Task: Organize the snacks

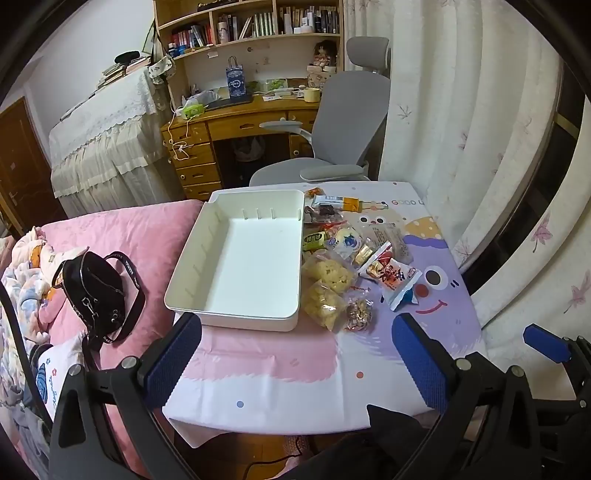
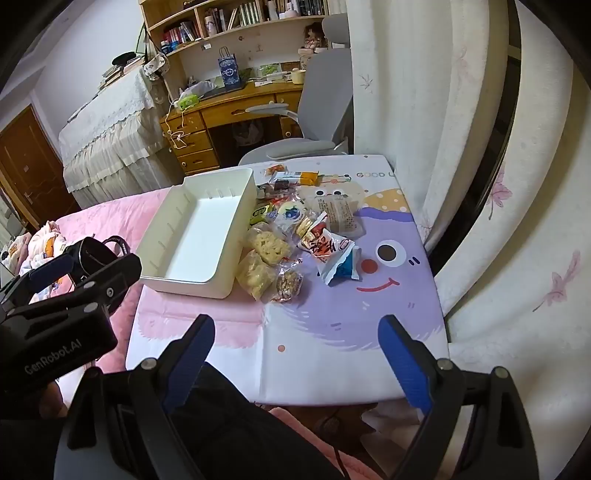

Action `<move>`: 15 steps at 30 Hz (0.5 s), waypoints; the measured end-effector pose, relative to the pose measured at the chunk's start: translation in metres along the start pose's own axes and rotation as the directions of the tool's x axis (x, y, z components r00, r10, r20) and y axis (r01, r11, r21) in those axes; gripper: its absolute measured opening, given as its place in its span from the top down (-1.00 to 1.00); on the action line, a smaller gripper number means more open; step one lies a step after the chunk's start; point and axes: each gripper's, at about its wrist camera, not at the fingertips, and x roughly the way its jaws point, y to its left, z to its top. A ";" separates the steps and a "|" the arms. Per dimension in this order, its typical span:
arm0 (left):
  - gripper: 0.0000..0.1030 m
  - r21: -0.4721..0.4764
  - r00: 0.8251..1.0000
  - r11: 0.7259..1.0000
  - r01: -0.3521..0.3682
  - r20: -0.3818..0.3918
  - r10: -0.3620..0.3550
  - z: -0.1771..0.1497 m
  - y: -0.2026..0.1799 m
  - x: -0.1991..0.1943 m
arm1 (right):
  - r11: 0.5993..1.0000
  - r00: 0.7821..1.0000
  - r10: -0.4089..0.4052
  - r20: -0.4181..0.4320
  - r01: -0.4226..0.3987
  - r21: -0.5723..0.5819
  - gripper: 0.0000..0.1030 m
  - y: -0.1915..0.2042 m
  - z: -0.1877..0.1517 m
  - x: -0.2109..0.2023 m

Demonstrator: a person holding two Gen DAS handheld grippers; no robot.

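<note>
**Snacks heaped beside one empty bin**

Cartoon-print table [image 2: 332, 332] in a bedroom: nearest, two grippers, left gripper [image 1: 295, 354] and right gripper [image 2: 297, 354], hover with jaws spread, grasping nothing. Beyond, at 12 o'clock, one snack pile [image 2: 291, 229] of roughly a dozen packets lies loose. At 11 o'clock, touching it, one white bin [image 2: 199, 236] holds nothing.

Behind the table you see a grey office chair [image 1: 347, 122] pulled up to a wooden desk [image 1: 236, 125] with bookshelves [image 1: 258, 22] above. To your left, a black handbag [image 1: 96, 291] lies on the pink bedspread [image 1: 147, 236]. Floral curtains [image 1: 461, 110] hang at right.
</note>
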 end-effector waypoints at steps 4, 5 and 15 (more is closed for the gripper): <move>-0.99 -0.001 1.000 1.000 0.004 0.001 -0.004 0.000 0.000 0.000 | 1.000 1.000 -0.002 0.003 0.002 0.001 -0.76 0.001 0.000 -0.001; -0.99 -0.002 1.000 1.000 0.005 0.001 -0.005 0.000 0.000 0.000 | 1.000 1.000 -0.002 0.004 0.002 -0.001 -0.77 0.002 0.000 0.000; -0.99 -0.003 1.000 1.000 0.001 -0.002 -0.001 -0.002 -0.003 0.002 | 1.000 1.000 -0.013 0.007 0.013 -0.002 -0.76 0.010 -0.001 -0.006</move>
